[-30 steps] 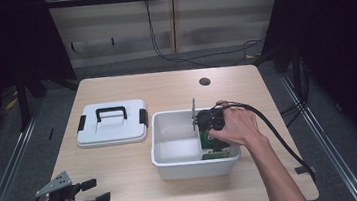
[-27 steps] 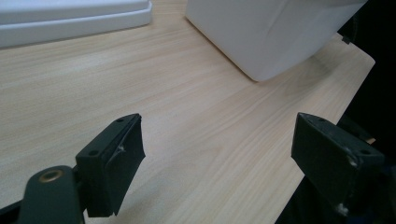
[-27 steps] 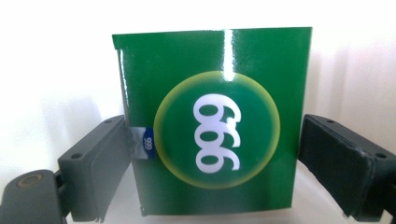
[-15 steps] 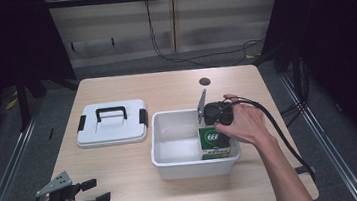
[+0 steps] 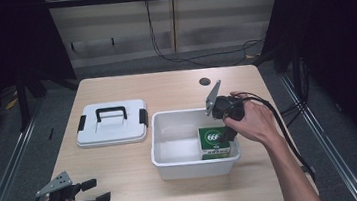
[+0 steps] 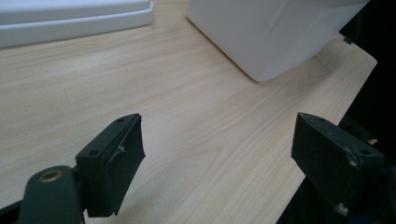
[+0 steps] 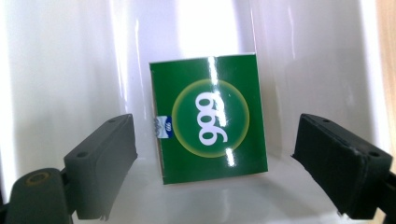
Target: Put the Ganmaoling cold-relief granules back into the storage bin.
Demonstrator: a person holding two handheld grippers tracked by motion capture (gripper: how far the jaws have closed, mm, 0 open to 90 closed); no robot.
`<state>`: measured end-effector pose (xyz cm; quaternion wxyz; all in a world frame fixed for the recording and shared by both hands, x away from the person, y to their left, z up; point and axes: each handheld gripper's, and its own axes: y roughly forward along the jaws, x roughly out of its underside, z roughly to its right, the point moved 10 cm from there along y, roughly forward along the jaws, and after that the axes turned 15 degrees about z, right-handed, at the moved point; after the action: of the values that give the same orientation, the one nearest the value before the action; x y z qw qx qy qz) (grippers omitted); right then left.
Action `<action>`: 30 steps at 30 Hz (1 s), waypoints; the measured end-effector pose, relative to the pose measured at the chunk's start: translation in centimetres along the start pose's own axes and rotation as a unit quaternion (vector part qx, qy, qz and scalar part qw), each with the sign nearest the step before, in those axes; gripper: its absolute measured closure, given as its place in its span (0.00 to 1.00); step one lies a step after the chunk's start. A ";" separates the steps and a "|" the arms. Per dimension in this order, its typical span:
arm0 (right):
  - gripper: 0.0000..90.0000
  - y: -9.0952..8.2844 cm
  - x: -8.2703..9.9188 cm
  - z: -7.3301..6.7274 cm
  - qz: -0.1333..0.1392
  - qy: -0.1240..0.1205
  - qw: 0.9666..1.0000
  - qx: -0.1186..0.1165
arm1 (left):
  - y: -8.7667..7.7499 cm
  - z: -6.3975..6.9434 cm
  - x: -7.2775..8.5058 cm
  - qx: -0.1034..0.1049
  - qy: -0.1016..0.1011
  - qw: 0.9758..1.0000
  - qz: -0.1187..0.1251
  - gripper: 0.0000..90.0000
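Right tool [image 5: 229, 125] lifted, jaws spread | green box [image 7: 210, 119], "999", in bin [image 5: 173, 167] | left tool [image 5: 83, 198] spread

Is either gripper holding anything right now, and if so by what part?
Nothing is held. The right gripper is open above the green box lying in the white bin, its jaws clear of it. The left gripper is open over bare table.

Right gripper [image 5: 227, 125] raised off green box [image 5: 214, 141].
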<state>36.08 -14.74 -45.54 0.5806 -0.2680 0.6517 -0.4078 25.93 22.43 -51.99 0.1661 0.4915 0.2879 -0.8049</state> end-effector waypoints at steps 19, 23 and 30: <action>0.15 -4.0 -0.9 0.2 0.182 0.040 0.981 0.046 | 0.0 -0.1 0.0 -0.003 0.001 1.000 0.001 0.19; 0.15 -4.7 -0.6 0.3 0.204 0.042 0.976 0.061 | 0.0 -0.1 0.0 -0.004 0.001 1.000 0.001 0.19; 0.15 -6.1 0.5 0.2 0.231 0.053 0.968 0.082 | -0.1 -0.1 -0.1 -0.006 0.000 1.000 0.002 0.19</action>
<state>35.41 -18.35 -40.63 0.6437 -0.0401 0.6900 -0.3285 26.01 22.58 -51.97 0.1710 0.4915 0.2918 -0.8025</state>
